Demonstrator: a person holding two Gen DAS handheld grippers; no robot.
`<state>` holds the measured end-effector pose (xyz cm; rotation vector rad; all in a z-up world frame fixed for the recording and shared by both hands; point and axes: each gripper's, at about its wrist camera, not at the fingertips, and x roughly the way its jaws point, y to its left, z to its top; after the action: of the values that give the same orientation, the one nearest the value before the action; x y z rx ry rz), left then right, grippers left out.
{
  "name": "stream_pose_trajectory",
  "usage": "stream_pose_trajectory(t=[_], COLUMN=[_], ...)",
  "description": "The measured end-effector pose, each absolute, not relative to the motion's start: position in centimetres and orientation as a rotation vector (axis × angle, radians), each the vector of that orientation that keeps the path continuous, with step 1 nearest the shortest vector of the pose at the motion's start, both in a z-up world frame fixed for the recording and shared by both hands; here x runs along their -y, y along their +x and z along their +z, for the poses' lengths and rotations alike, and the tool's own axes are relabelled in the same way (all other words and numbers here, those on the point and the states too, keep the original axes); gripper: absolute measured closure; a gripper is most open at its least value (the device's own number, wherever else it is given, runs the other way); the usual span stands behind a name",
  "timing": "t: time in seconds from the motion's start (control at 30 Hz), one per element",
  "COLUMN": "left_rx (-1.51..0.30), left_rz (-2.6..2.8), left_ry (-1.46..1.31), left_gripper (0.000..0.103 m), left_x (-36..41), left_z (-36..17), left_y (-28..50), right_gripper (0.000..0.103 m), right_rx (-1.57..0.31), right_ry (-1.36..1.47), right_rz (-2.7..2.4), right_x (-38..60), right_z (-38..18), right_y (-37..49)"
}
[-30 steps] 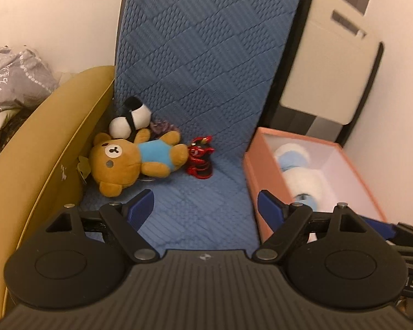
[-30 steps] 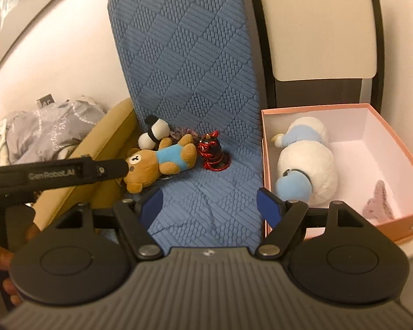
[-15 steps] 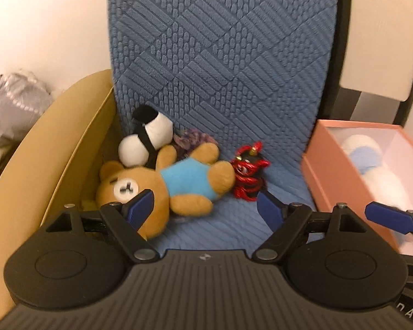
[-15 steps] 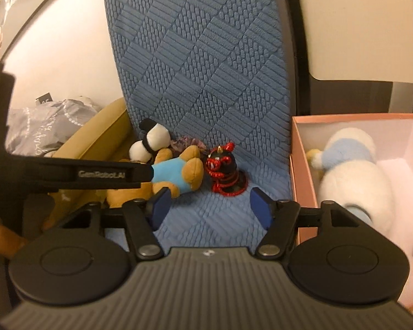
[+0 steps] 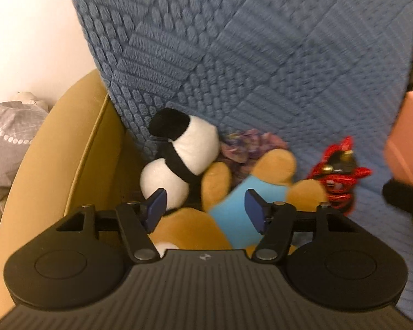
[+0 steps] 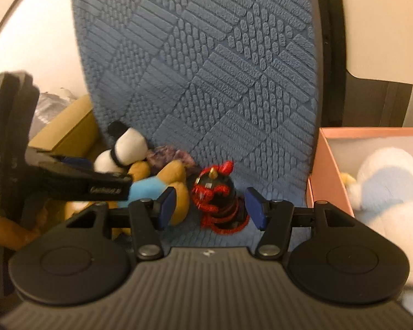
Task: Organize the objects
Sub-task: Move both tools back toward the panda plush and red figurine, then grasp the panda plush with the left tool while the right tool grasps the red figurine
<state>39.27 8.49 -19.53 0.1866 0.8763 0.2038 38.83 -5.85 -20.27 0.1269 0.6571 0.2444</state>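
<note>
Left gripper has its jaws wide open over the brown bear; right gripper is open too, framing the red toy. The panda leans on the bear, so closing could snag both or tip it. Bear's head is hidden, and only a corner of the pink box shows.

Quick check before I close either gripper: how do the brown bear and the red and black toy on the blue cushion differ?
The brown bear is much bigger than the red and black toy. The bear lies on its side, wearing a blue shirt; the toy stands upright and looks glossy. The open left gripper frames the bear; the open right gripper frames the toy. Both rest on the blue cushion.
</note>
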Motion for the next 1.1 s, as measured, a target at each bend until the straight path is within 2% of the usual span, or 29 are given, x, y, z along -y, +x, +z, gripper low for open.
stream_pose_trajectory(t=[0.27,0.57,0.7,1.1], left_rx=[-0.927,-0.966,-0.977,-0.935], left_rz=[0.241,0.222,0.199,0.169], left_ry=[0.322,0.521,0.526,0.517], left_gripper=[0.038,0.038,0.038,0.055], left_x=[-9.4,-9.6,-10.3,-11.3], left_z=[-21.9,-23.7,-23.8,-21.3], left_y=[43.2,46.0,46.8,46.3], right_gripper=[0.044,0.043,0.044,0.046], right_rx=[-0.755,-0.816,-0.845,-0.871], right_ry=[0.169,0.184,0.2,0.241], right_rz=[0.25,0.296,0.324,0.335], right_x=[6.0,5.9,5.6,6.0], right_z=[-22.8,-24.4,-25.2,-24.9], right_y=[44.0,46.5,47.2,47.2])
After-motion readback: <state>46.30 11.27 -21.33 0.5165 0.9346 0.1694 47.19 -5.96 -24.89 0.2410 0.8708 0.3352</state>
